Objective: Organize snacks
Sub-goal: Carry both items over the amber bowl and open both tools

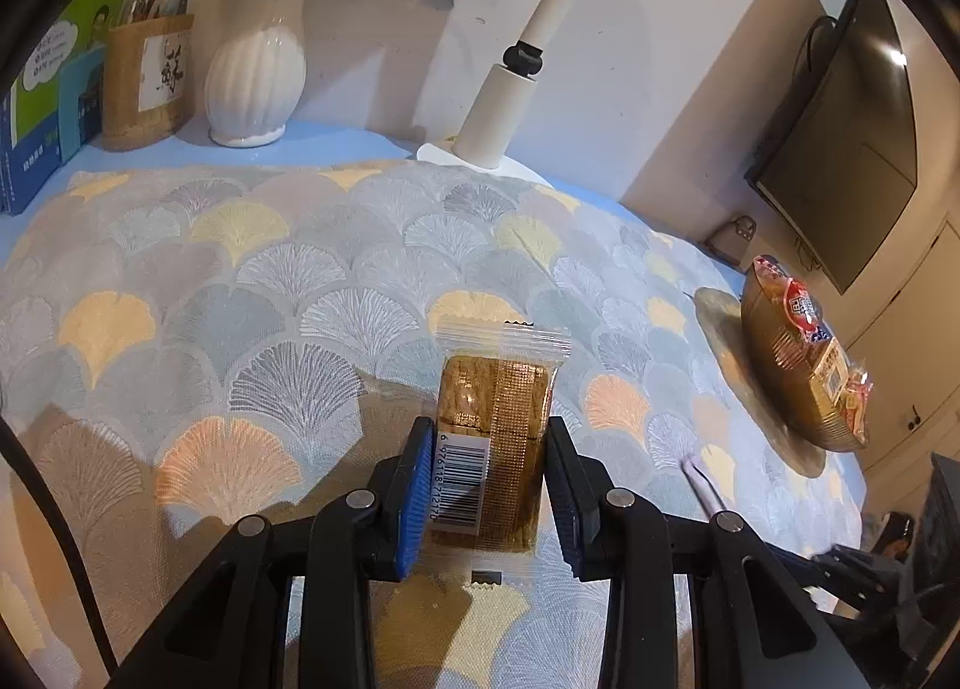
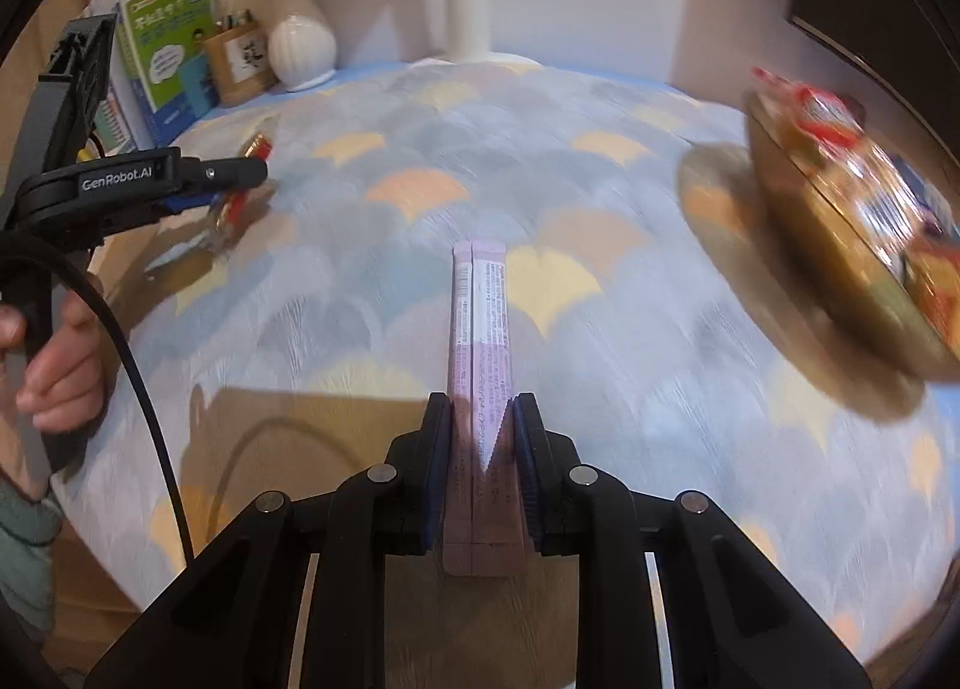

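My left gripper (image 1: pixel 489 437) is shut on a clear-wrapped brown cracker packet (image 1: pixel 492 389) with a barcode, held just above the patterned cloth. From the right wrist view the left gripper (image 2: pixel 240 188) sits at the left with that packet (image 2: pixel 259 146) seen edge-on. My right gripper (image 2: pixel 480 407) is shut on a long pink stick sachet (image 2: pixel 480 317) that points forward over the cloth. The sachet's tip (image 1: pixel 702 485) shows at the lower right of the left wrist view. A golden bowl (image 1: pixel 780 383) with several wrapped snacks stands at the right; it is blurred in the right wrist view (image 2: pixel 840 245).
A fan-patterned cloth (image 1: pixel 270 281) covers the table. At the back stand a white vase (image 1: pixel 255 83) with flowers, a wooden pen holder (image 1: pixel 147 83), books (image 1: pixel 42 107) and a white lamp post (image 1: pixel 498 113). A dark screen (image 1: pixel 852 137) hangs on the right wall. A hand (image 2: pixel 60 365) grips the left handle.
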Tool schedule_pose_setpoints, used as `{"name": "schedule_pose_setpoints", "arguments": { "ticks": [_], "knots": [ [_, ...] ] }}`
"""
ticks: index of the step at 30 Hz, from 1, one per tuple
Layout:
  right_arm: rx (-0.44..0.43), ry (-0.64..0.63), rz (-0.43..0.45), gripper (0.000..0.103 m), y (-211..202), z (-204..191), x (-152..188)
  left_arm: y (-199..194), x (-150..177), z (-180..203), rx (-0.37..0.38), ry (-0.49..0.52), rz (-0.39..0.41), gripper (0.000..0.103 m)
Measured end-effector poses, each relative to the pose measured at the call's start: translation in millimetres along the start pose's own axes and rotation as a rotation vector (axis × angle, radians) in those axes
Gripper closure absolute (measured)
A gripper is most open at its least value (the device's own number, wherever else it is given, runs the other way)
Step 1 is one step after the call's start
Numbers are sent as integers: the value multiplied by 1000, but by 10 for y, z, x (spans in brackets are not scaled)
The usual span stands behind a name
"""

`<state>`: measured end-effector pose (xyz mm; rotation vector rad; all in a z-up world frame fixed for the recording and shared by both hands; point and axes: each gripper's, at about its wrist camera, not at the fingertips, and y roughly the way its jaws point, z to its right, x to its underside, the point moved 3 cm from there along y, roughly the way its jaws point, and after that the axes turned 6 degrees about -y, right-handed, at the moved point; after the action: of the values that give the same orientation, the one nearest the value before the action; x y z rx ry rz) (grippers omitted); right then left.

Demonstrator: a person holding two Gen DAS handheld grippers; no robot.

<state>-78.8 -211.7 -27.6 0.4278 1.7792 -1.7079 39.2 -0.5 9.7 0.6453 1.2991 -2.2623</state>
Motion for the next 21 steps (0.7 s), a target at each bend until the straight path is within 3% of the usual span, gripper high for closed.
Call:
{"name": "schedule_pose_setpoints", "arguments": {
  "ticks": [5,8,9,12,15,18,21],
  "knots": [
    [-4,0,-11,71,113,-55,-115,-5,19,63,-21,37,12,69],
    [26,-33,-7,84,194,-178,-228,-9,15,61,-31,43,17,69],
    [19,-47,-6,84,197,-235,-248,-7,13,67,-36,47,17,69],
    [-106,-27,19,84,116,-343,-241,-26,6,117,-60,77,11,69],
    [-239,62,86,84,-98,-206,-239,-175,-37,283,-79,138,44,69],
    [-302,152,169,84,-356,88,-317,-405,-192,595,-25,175,92,69],
    [-270,210,256,84,-650,437,-383,-513,-346,966,21,219,131,69]
  ]
}}
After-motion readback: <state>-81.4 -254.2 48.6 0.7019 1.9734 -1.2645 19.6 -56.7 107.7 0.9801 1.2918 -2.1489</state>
